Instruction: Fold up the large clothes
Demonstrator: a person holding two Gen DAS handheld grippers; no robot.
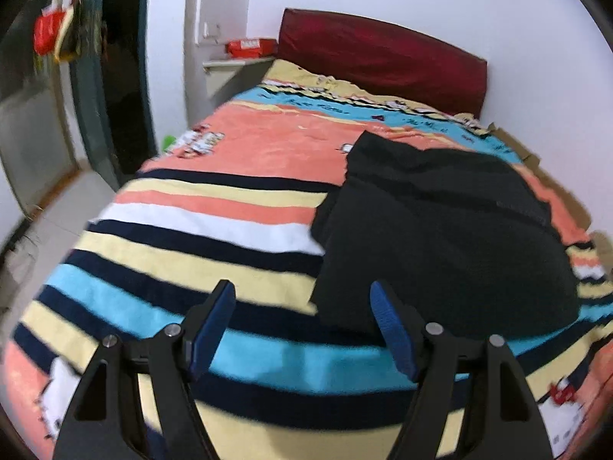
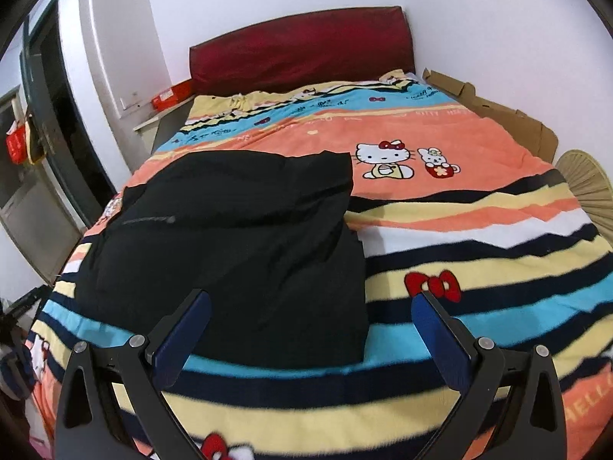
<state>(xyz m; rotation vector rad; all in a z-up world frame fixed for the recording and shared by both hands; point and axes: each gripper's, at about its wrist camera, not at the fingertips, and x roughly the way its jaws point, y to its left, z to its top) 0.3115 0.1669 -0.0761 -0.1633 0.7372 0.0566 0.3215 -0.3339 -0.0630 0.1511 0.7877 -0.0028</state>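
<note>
A black garment (image 1: 440,237) lies folded in a rough rectangle on the striped bedspread (image 1: 199,230). It also shows in the right wrist view (image 2: 237,253), with a zip pocket on its left part. My left gripper (image 1: 302,299) is open and empty, held above the bed at the garment's near left corner. My right gripper (image 2: 312,308) is open and empty, held above the garment's near right edge.
The dark red headboard (image 2: 302,50) stands at the far wall. Flattened cardboard (image 2: 505,115) and a woven fan (image 2: 590,188) lie along the bed's right side. A nightstand with a red box (image 1: 251,48) and a dark doorway (image 1: 118,88) are on the left.
</note>
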